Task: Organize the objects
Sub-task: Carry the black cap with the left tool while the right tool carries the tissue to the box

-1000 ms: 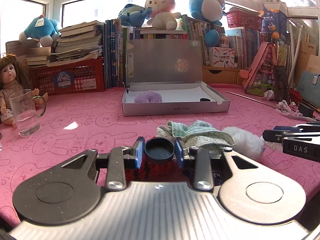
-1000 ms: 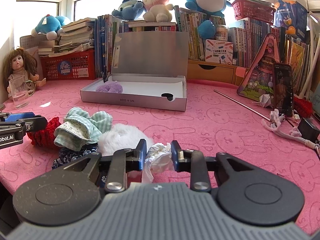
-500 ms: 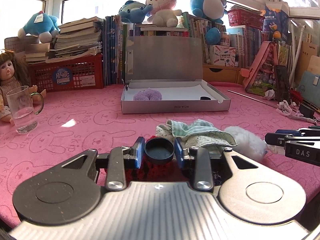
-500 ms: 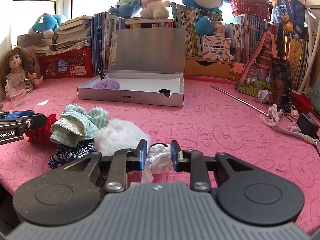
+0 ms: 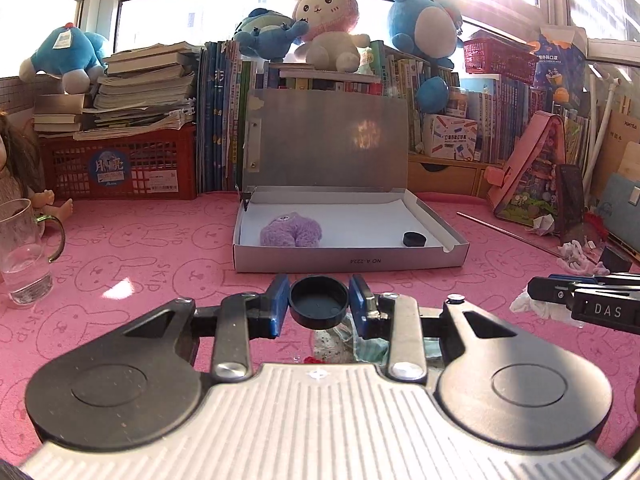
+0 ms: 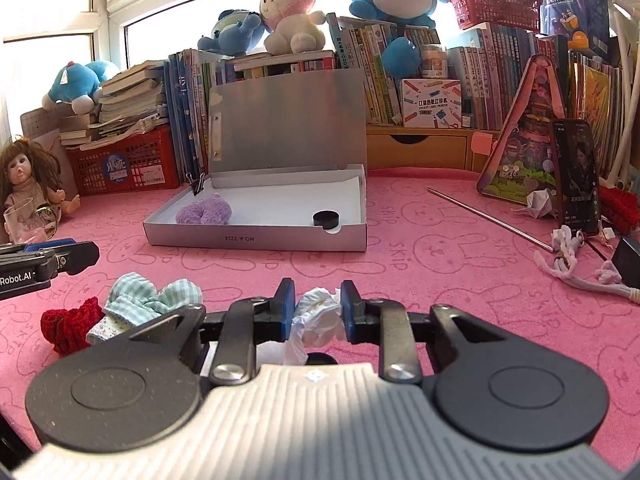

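My left gripper (image 5: 319, 301) is shut on a round black cap (image 5: 319, 300), held above the pink table in front of the open grey box (image 5: 352, 262). My right gripper (image 6: 318, 310) is shut on a crumpled white tissue (image 6: 318, 314), also raised before the box (image 6: 256, 240). Inside the box lie a purple fluffy scrunchie (image 5: 291, 232) and another black cap (image 5: 414, 239); both also show in the right wrist view, scrunchie (image 6: 205, 212) and cap (image 6: 326, 218). A red knit piece (image 6: 66, 326) and green checked cloth (image 6: 154, 296) lie left of the right gripper.
A glass mug (image 5: 24, 252) and a doll (image 6: 26, 184) stand at the left. Books, a red crate (image 5: 116, 168) and plush toys line the back. A metal rod (image 6: 492, 218), white cord (image 6: 576, 268), phone (image 6: 578, 176) and pink triangular case (image 6: 524, 160) are at the right.
Both grippers have risen and moved forward toward the box with their loads. The cloth pile has dropped below and behind them.
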